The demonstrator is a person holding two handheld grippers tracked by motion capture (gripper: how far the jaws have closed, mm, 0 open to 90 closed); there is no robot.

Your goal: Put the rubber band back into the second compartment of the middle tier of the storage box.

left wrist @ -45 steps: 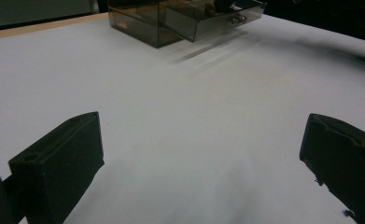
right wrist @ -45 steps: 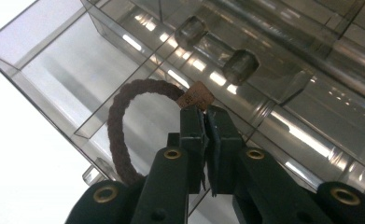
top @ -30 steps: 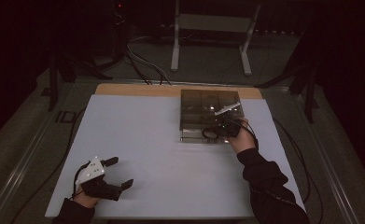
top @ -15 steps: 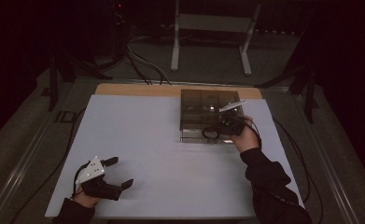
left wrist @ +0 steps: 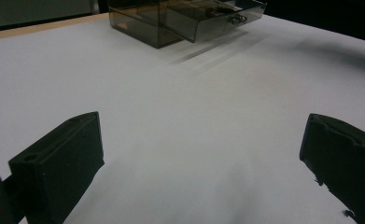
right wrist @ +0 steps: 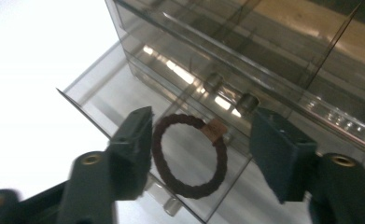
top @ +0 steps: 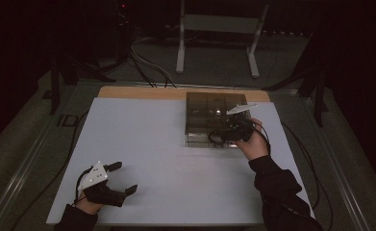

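Your left gripper [top: 120, 179] rests on the table [top: 176, 159], fingers spread and empty. Your right gripper [right wrist: 201, 140] hangs open above the brown hair tie [right wrist: 189, 156] lying in the open clear drawer [right wrist: 101, 100]. It looks light and soft; pinch one side of the band.

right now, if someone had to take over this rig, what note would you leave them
Left gripper: open, holding nothing, low over the white table near its front left corner.
Right gripper: open at the smoky clear drawer box, jaws either side of the dark braided hair tie.
Hair tie: lies in the pulled-out drawer; whether a jaw touches it is unclear.
Done: drawer is open, tie inside.
Left, probably: back the right gripper out and push the drawer shut.
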